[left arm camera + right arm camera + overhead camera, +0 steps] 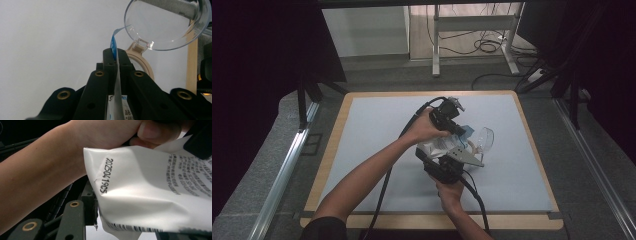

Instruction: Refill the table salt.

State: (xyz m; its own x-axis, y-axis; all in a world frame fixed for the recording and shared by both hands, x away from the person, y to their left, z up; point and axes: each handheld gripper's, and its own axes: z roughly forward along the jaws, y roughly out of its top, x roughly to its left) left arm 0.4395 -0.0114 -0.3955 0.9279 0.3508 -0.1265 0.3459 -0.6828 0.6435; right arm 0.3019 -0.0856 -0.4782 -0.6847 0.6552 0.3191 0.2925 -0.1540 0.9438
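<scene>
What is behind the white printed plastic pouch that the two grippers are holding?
Behind the white printed plastic pouch lies a beige-rimmed container with its clear domed hinged lid open. The pouch and jaws hide the container's inside.

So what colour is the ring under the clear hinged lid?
Beige ring, clearest in the left gripper view.
</scene>
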